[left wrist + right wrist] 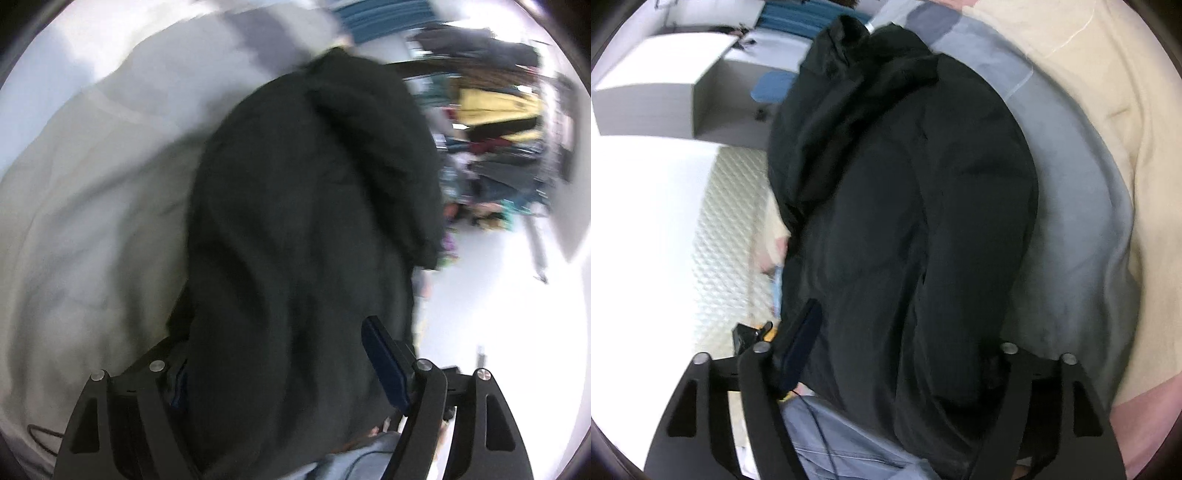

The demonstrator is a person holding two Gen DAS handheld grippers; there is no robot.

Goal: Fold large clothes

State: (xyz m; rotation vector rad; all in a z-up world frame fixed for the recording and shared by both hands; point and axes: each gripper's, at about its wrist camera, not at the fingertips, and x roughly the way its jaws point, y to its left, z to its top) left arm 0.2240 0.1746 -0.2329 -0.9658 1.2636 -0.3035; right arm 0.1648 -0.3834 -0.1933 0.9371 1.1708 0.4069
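A large black jacket [306, 221] fills the middle of both wrist views and hangs bunched against the person's body; it also shows in the right wrist view [905, 206]. My left gripper [284, 354] has the thick black fabric packed between its two fingers, and its right blue pad [388, 365] shows beside the cloth. My right gripper [905, 339] likewise has the jacket filling the gap between its fingers, with the left dark pad [801, 339] pressed on the fabric. Both fingertips are partly hidden by cloth.
The person's light shirt [81, 206] lies left of the jacket, and cream and grey clothing [1108, 184] lies right of it. A white desk unit [661, 88] and a blue chair [772, 86] stand behind. Piled clothes [495, 110] show at the right.
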